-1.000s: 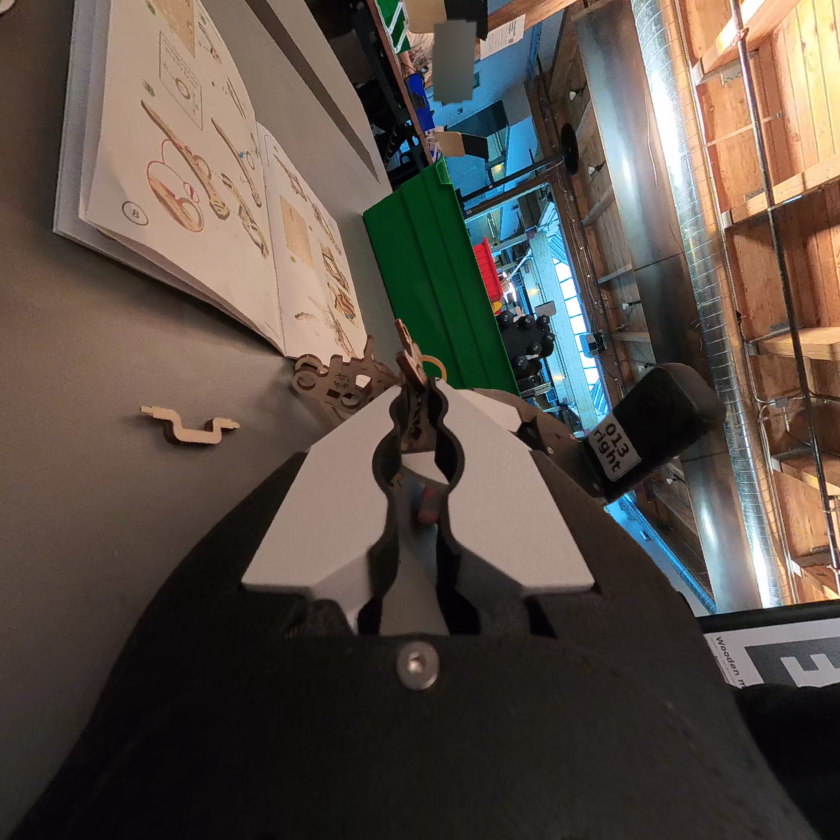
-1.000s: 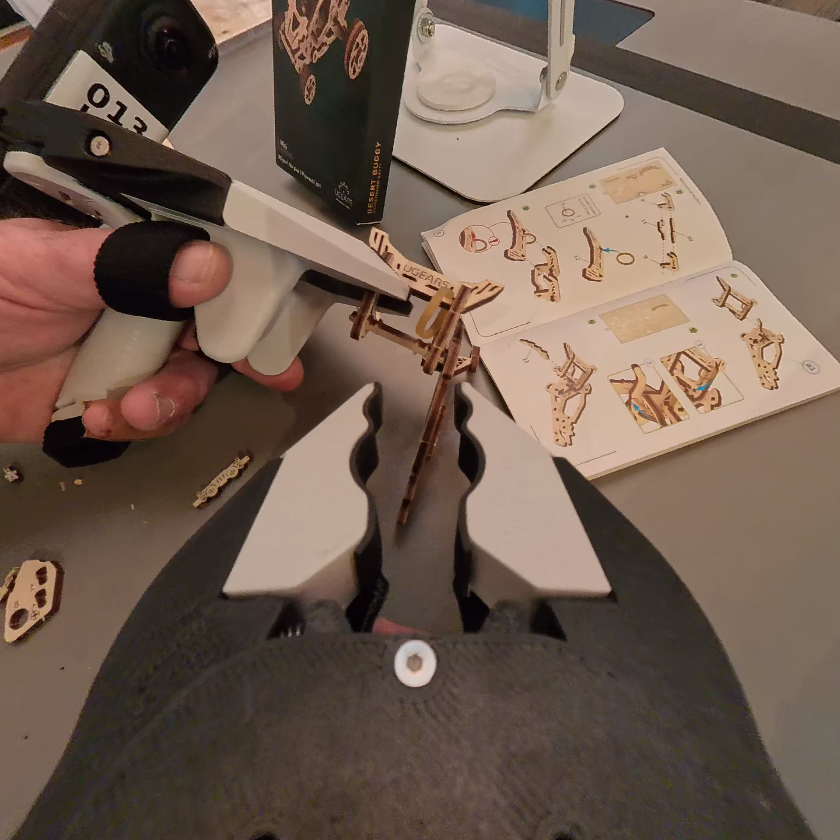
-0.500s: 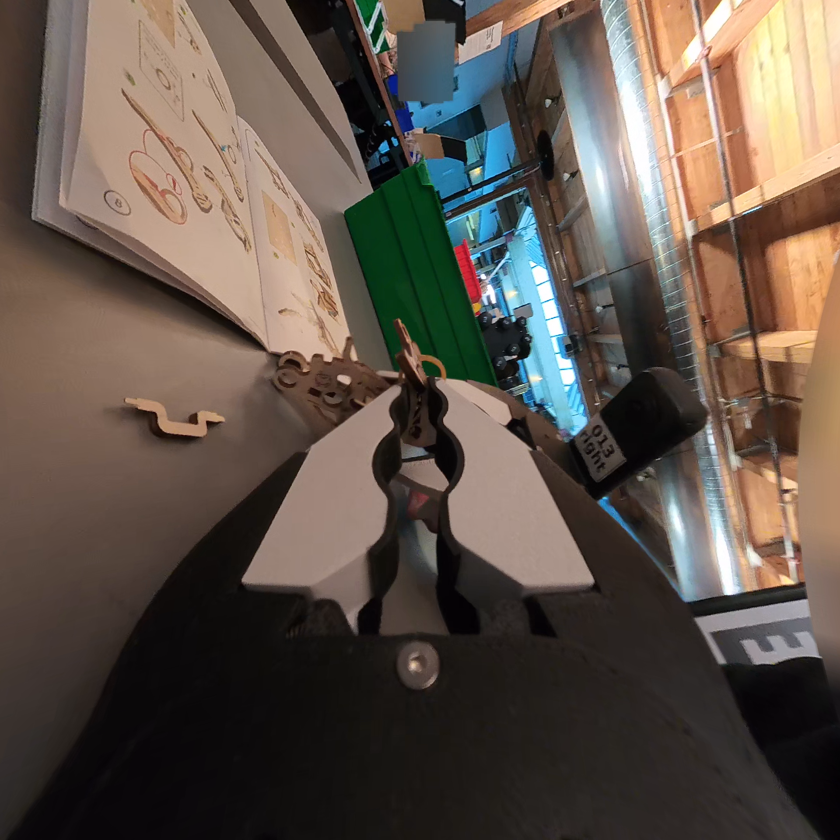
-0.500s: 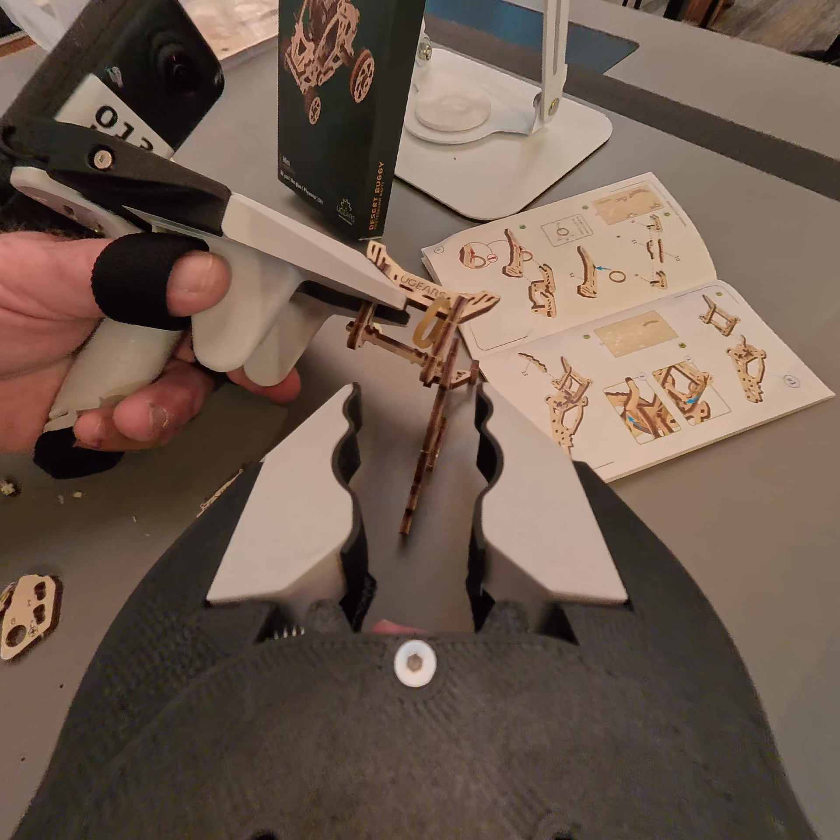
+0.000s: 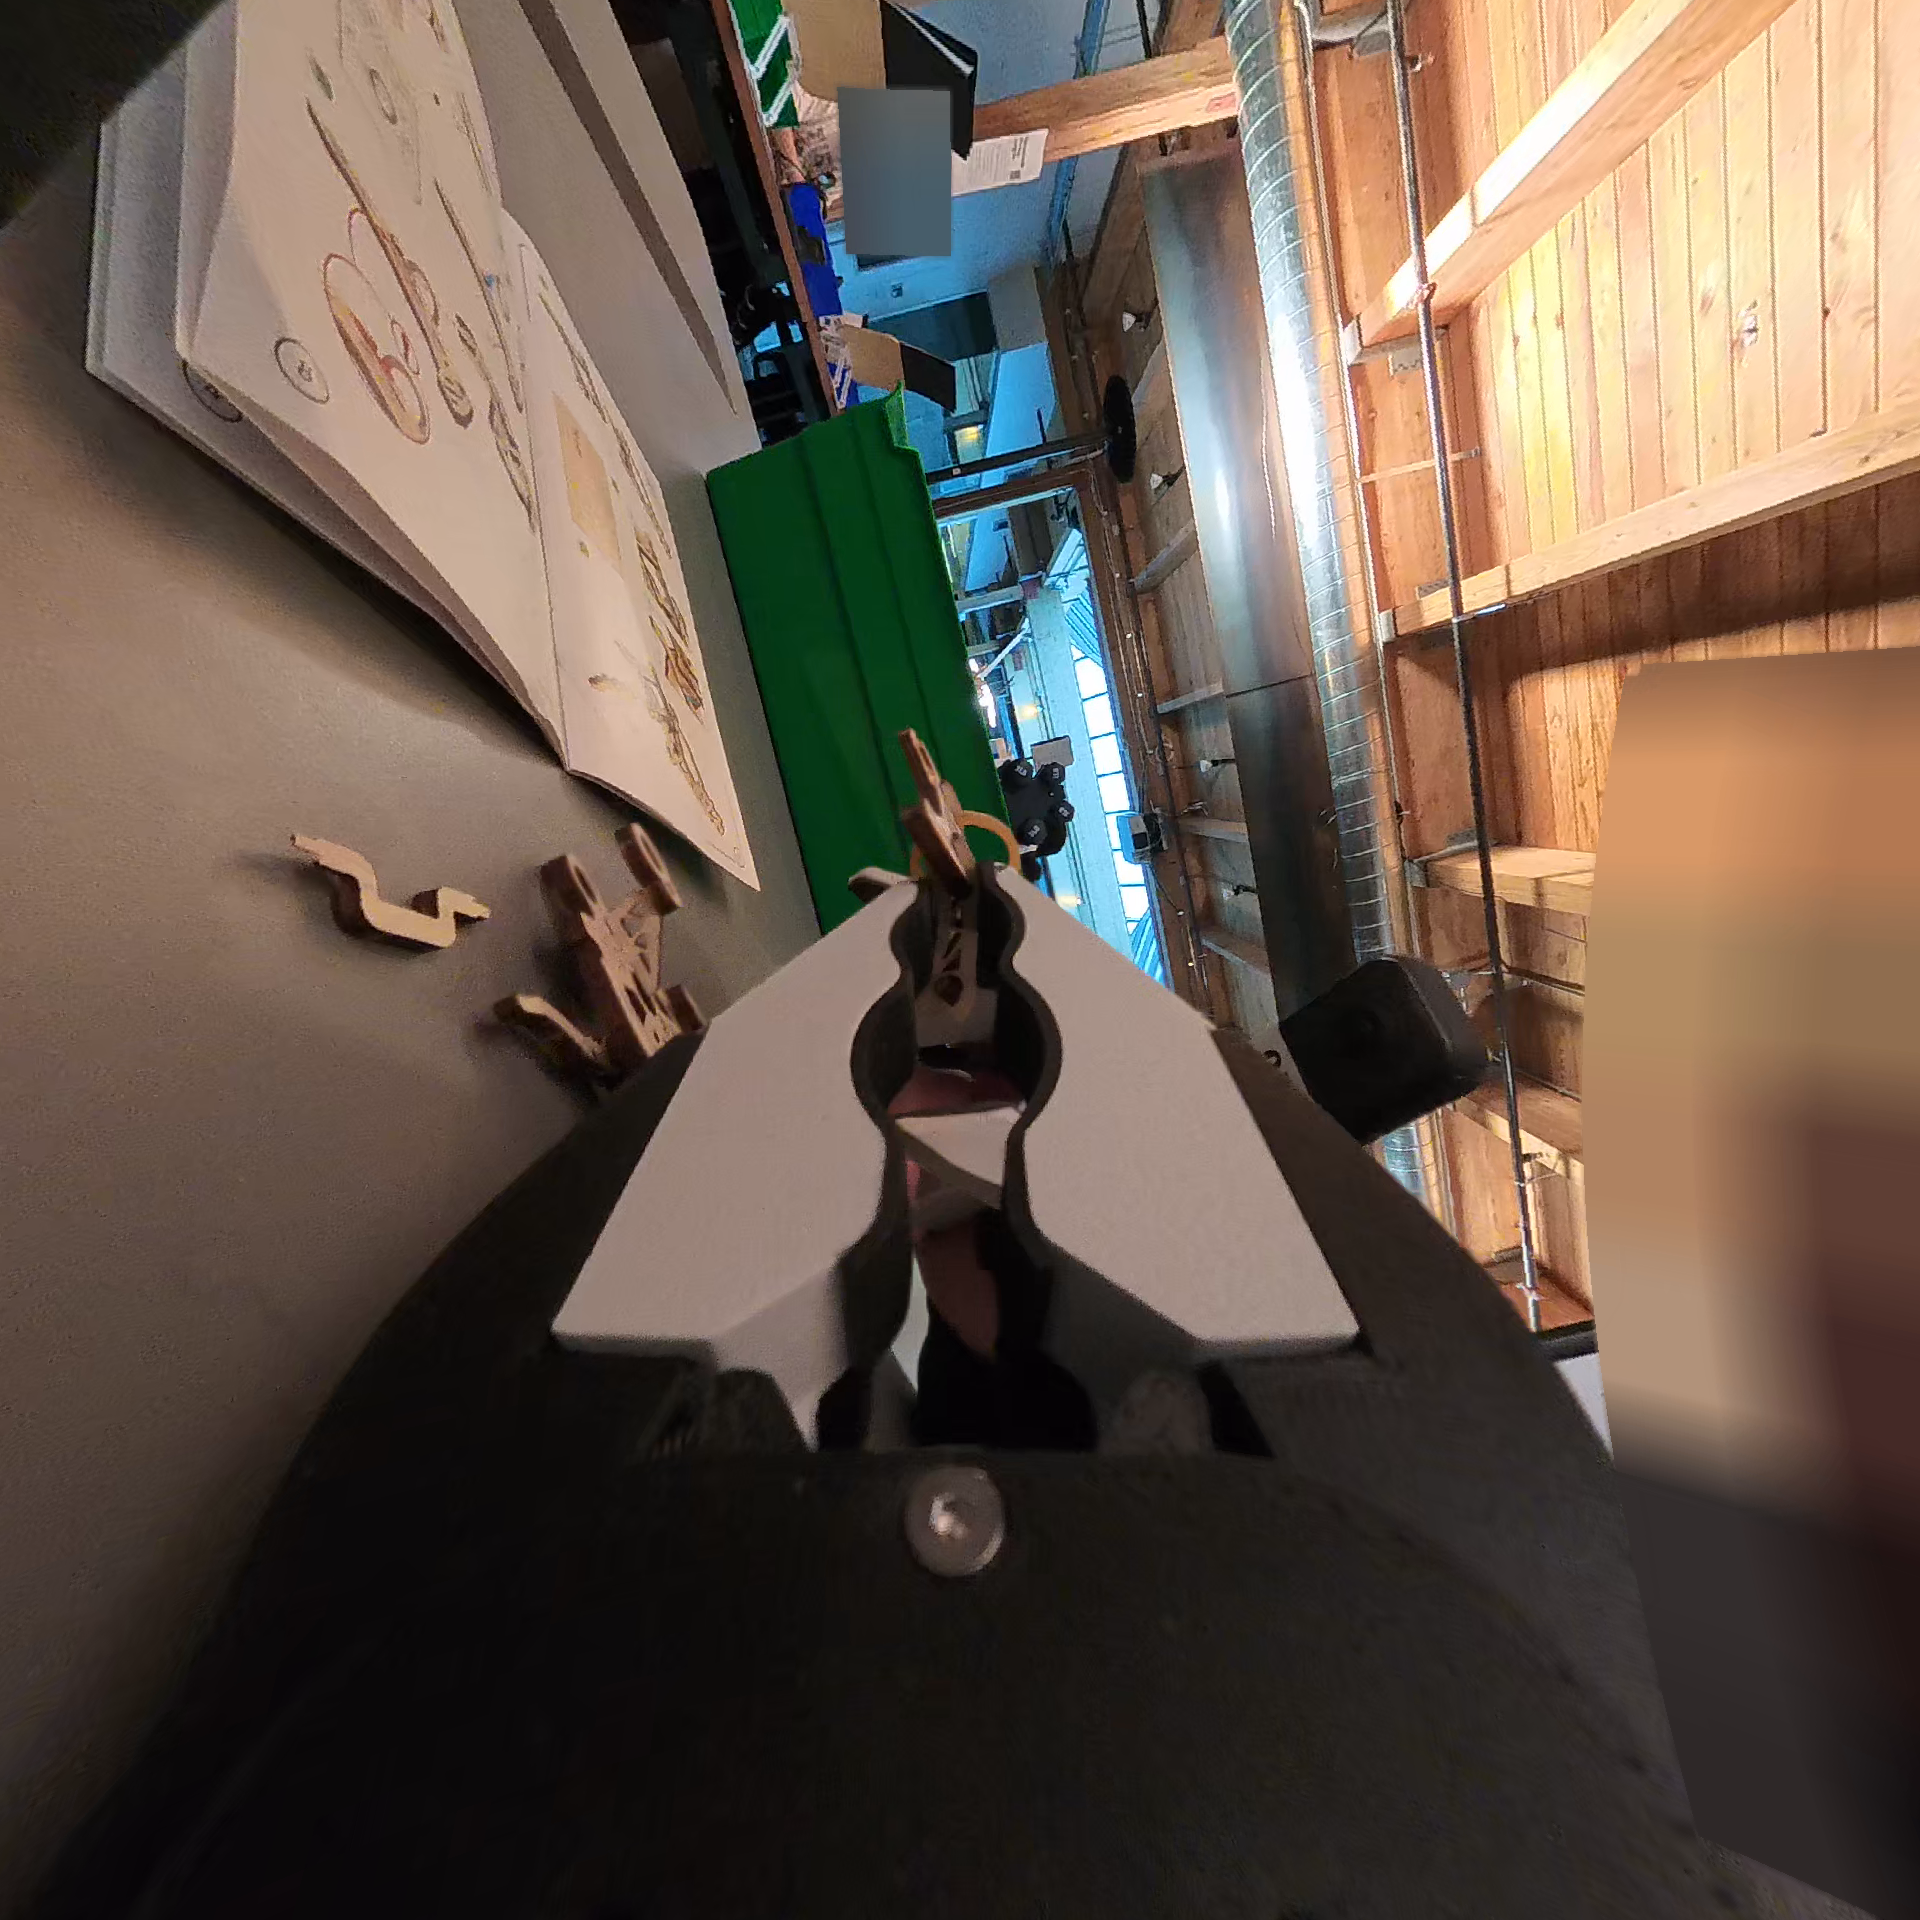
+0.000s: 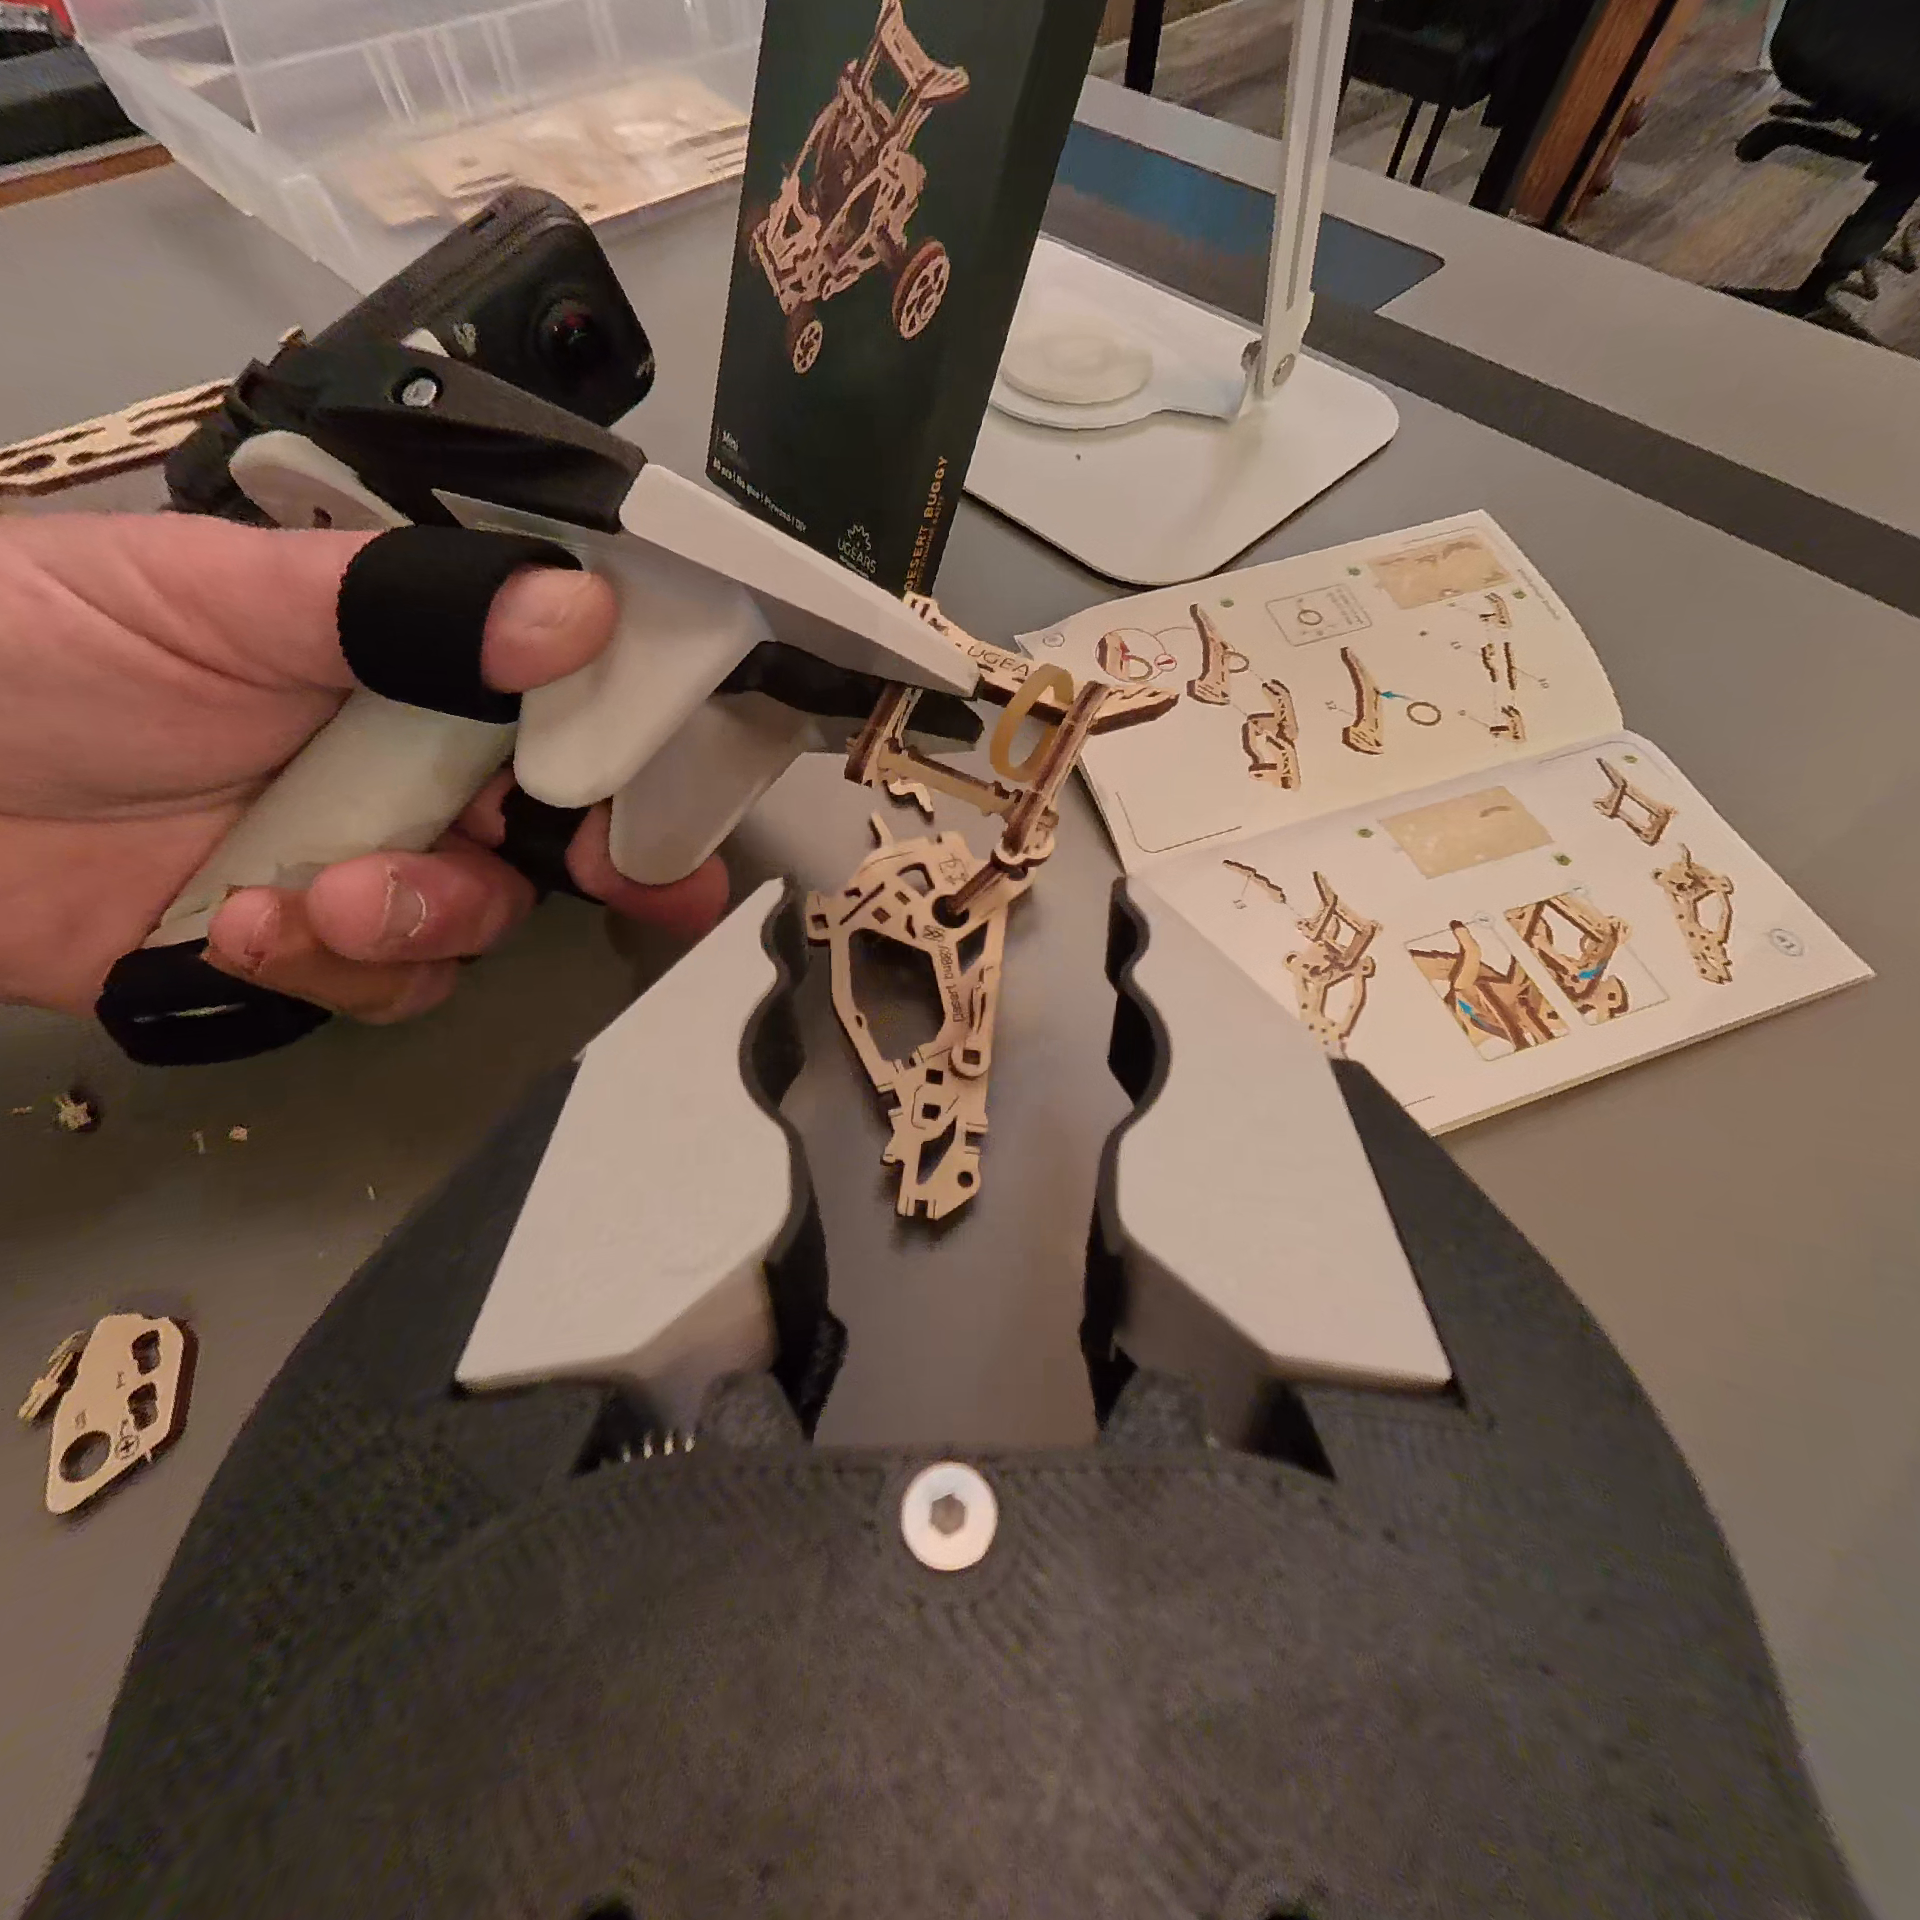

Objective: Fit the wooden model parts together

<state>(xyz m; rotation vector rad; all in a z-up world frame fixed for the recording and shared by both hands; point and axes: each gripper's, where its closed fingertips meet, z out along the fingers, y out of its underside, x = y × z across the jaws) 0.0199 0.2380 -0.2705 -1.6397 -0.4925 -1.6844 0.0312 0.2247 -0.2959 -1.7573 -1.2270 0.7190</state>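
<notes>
My left gripper (image 5: 951, 894) is shut on a small wooden model frame (image 5: 935, 810) that carries a yellow rubber band. In the right wrist view a hand holds this left gripper (image 6: 961, 696) above the grey table, clamped on the frame (image 6: 1101, 707). A flat wooden side panel (image 6: 925, 1029) hangs from the frame's lower joint, face towards me. My right gripper (image 6: 951, 914) is open, its fingers (image 6: 665, 1122) on either side of the panel without touching it. The panel also shows in the left wrist view (image 5: 613, 966).
An open instruction booklet (image 6: 1455, 831) lies right of the model. The dark model box (image 6: 883, 281) and a white stand base (image 6: 1195, 447) are behind it. Loose wooden pieces lie on the table (image 6: 114, 1403) (image 5: 390, 899). A clear bin (image 6: 416, 125) is far left. My two grippers' fingertips are within a few centimetres of each other.
My right gripper has opened wider. The hanging side panel has swung from edge-on to face-on between the fingers. The left gripper has kept its hold and tilted a little.
</notes>
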